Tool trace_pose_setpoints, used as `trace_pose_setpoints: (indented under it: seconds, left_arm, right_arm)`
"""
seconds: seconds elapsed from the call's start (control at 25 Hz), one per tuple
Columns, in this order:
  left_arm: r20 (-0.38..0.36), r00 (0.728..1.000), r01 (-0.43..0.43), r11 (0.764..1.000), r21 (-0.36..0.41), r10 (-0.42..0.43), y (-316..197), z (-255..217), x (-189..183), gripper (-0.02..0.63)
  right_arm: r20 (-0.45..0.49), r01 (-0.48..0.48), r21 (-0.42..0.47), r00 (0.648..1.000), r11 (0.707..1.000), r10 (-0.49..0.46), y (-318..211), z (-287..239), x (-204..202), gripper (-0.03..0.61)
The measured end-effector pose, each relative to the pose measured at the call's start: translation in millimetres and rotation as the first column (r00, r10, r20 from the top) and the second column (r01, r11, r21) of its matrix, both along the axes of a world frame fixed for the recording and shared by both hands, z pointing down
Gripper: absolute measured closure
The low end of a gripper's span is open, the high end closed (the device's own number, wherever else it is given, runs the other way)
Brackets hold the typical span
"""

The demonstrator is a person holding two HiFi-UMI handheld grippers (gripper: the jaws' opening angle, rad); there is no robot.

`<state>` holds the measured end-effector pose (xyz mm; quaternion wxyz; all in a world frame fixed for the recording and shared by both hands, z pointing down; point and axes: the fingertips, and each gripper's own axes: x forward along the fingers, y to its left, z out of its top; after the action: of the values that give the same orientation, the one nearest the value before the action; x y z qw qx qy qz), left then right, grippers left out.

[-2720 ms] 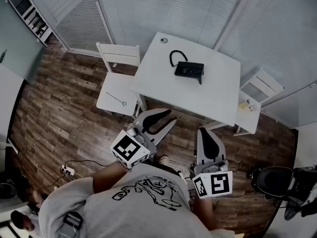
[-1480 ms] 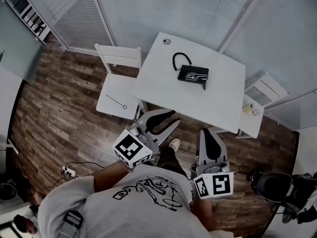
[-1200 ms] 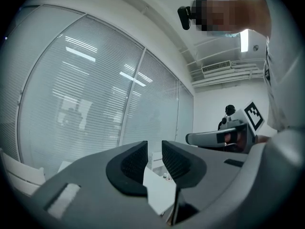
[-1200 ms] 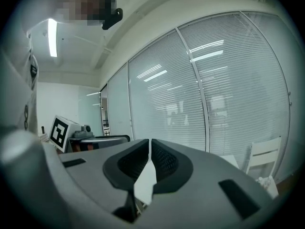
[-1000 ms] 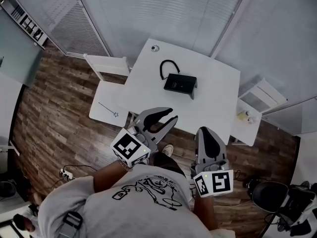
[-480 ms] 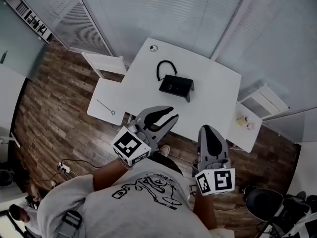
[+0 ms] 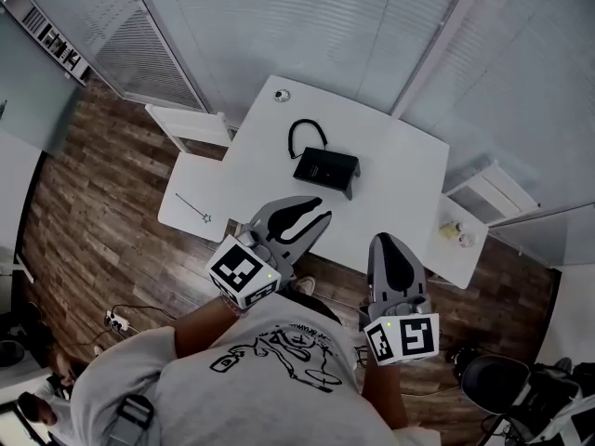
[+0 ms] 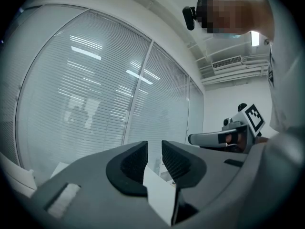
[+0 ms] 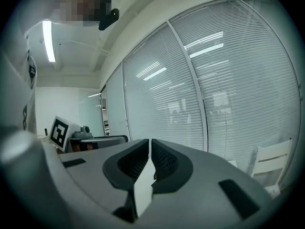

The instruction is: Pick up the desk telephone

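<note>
1. A black telephone (image 7: 325, 168) sits near the middle of a white bench (image 7: 395, 198). It lies ahead of both claws and beyond the bench's near edge, with its cord (image 7: 307, 136) looping off the far left side.
2. The left claw (image 7: 314, 214) is the nearer of the two. In the head view its tips overlap the bench's near edge and angle up and to the right, almost straight at the telephone. The right claw (image 7: 387, 241) hangs further back and to the right, pointing straight ahead past the telephone's right end.
3. Both claws are clenched and empty. Each gripper view shows the pads drawn together with nothing between them, and only window blinds (image 9: 224, 80) beyond, with no telephone in sight.
4. The telephone's long axis runs roughly left to right, slightly tilted, across the line of approach. A grasp likely calls for the jaws to spread first, then either span the short way, front to back, or take one end with each claw.
5. Room is generous, with bare bench on every side of the telephone and the widest stretch to its right. The cord at the far left could snag a lift. A white chair (image 7: 191, 198) stands just left of the bench and another at its right corner, both clear of the path forward.
</note>
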<state>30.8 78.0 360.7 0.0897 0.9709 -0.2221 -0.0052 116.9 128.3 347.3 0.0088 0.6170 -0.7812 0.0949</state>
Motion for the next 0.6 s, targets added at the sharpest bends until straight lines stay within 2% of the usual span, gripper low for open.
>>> trace_pose_setpoints:
  seconds: [0.6]
  left_arm:
    - [-0.007, 1.0, -0.016, 0.999, -0.035, 0.015, -129, 7, -27, 0.525]
  right_arm:
    - [-0.033, 0.032, -0.024, 0.999, 0.999, -0.032, -135, 2, -35, 0.563]
